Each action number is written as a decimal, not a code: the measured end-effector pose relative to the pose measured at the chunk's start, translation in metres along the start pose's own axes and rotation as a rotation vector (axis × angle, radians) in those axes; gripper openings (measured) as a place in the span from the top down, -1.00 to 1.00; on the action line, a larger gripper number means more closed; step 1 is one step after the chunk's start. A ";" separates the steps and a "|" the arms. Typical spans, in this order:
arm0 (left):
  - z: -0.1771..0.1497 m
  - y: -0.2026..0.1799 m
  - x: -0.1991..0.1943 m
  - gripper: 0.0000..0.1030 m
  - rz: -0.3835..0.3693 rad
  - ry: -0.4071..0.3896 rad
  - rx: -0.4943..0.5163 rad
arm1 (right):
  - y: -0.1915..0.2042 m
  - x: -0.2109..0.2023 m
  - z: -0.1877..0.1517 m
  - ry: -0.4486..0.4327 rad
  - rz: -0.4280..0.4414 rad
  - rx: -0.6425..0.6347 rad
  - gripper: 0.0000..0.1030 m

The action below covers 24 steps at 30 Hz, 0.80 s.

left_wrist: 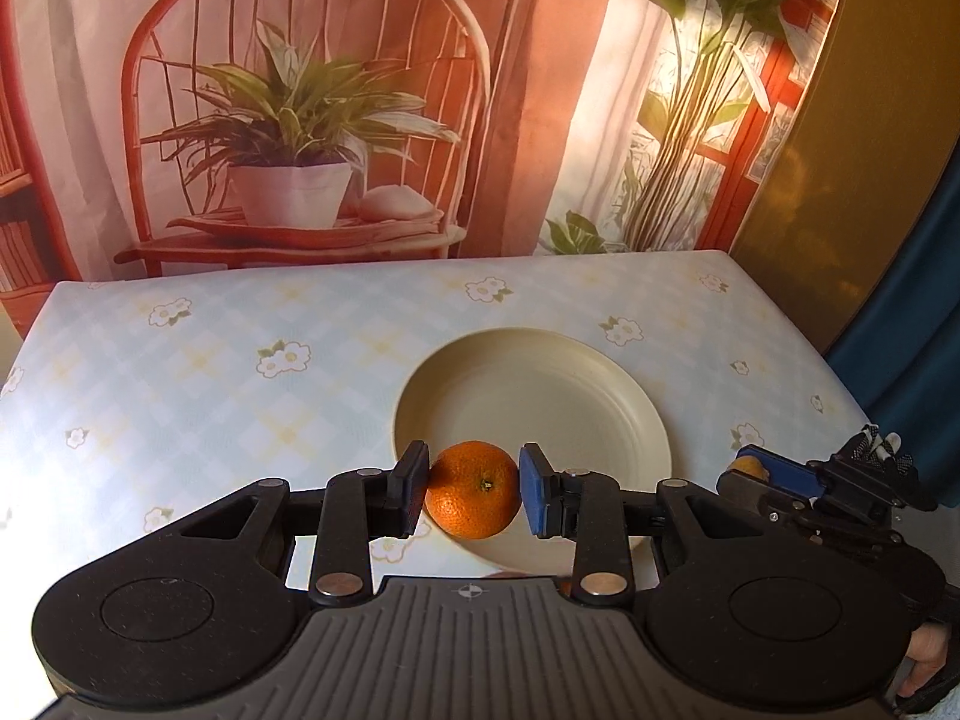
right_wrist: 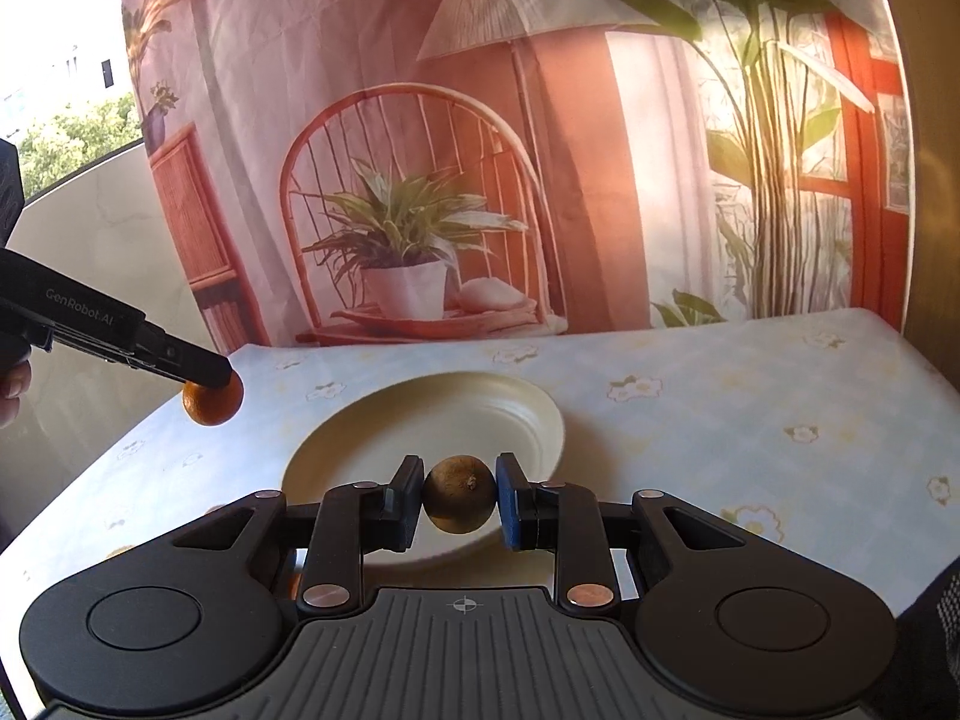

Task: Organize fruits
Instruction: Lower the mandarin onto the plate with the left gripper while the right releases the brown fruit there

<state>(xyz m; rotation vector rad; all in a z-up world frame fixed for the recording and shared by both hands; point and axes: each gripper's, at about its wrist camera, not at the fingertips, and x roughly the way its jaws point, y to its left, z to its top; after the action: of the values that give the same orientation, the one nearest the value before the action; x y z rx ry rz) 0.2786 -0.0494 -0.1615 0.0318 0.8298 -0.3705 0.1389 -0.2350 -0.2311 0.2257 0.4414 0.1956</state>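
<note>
An orange tangerine (left_wrist: pixel 474 489) is clamped in my left gripper (left_wrist: pixel 474 489), held in the air above the near rim of a cream plate (left_wrist: pixel 540 390). In the right wrist view the same tangerine (right_wrist: pixel 211 403) hangs at the left under the left gripper's black fingers (right_wrist: pixel 198 369). My right gripper (right_wrist: pixel 459 495) is shut on a small brown round fruit (right_wrist: pixel 459 495), lifted over the near edge of the plate (right_wrist: pixel 432 420). In the left wrist view the right gripper (left_wrist: pixel 750 471) shows at the far right with a bit of that fruit (left_wrist: pixel 747 468).
The plate rests on a table (left_wrist: pixel 210 372) covered with a pale blue flowered cloth. Behind it hangs a printed backdrop (left_wrist: pixel 360 90) of a chair and plants. A gloved hand (left_wrist: pixel 882 456) holds the right gripper. A window (right_wrist: pixel 54 90) shows at far left.
</note>
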 end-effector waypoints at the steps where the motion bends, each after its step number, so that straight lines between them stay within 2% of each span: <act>1: 0.002 0.002 0.002 0.33 -0.002 -0.006 -0.002 | 0.000 0.004 0.005 -0.003 -0.003 -0.008 0.53; 5: 0.009 0.008 0.023 0.33 -0.027 0.015 -0.011 | -0.003 0.036 0.024 0.032 -0.026 -0.041 0.53; 11: 0.012 0.009 0.073 0.33 -0.019 0.123 0.016 | -0.008 0.089 0.015 0.152 -0.057 -0.071 0.53; 16: 0.017 0.011 0.099 0.33 -0.014 0.167 0.025 | -0.005 0.110 0.016 0.181 -0.041 -0.094 0.54; 24: 0.018 0.010 0.117 0.33 -0.003 0.198 0.064 | -0.005 0.131 0.018 0.215 -0.077 -0.129 0.53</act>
<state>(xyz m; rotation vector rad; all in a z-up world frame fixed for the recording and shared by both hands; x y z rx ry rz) 0.3669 -0.0789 -0.2347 0.1286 1.0131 -0.4013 0.2637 -0.2120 -0.2693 0.0605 0.6474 0.1728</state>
